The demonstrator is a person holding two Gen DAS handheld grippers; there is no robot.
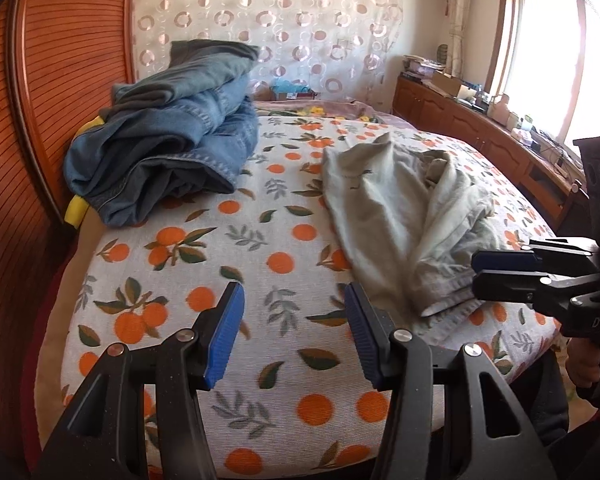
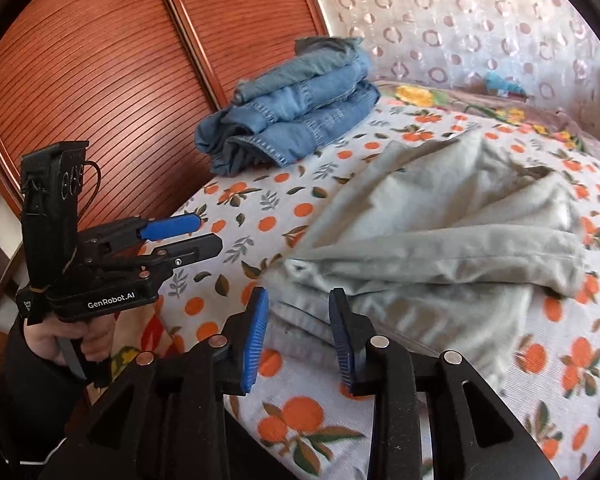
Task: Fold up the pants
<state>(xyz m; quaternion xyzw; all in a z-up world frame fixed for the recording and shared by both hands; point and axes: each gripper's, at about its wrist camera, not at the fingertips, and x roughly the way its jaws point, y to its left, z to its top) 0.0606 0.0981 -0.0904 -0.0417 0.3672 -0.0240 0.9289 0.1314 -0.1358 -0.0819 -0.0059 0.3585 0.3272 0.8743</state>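
Crumpled pale grey-green pants (image 1: 404, 216) lie on the bed's right half; they also show in the right wrist view (image 2: 440, 240). My left gripper (image 1: 294, 332) is open and empty above the bedspread, left of the pants' near hem. My right gripper (image 2: 298, 336) is open, its jaws either side of the pants' near hem without closing on it. The right gripper also shows in the left wrist view (image 1: 476, 276), at the hem. The left gripper shows in the right wrist view (image 2: 208, 232), open over the bed.
A pile of folded blue jeans (image 1: 168, 140) sits at the bed's far left by the wooden headboard (image 1: 60, 80). The bedspread (image 1: 260, 248) has an orange-fruit print. A wooden cabinet (image 1: 480, 128) with clutter runs along the right under the window.
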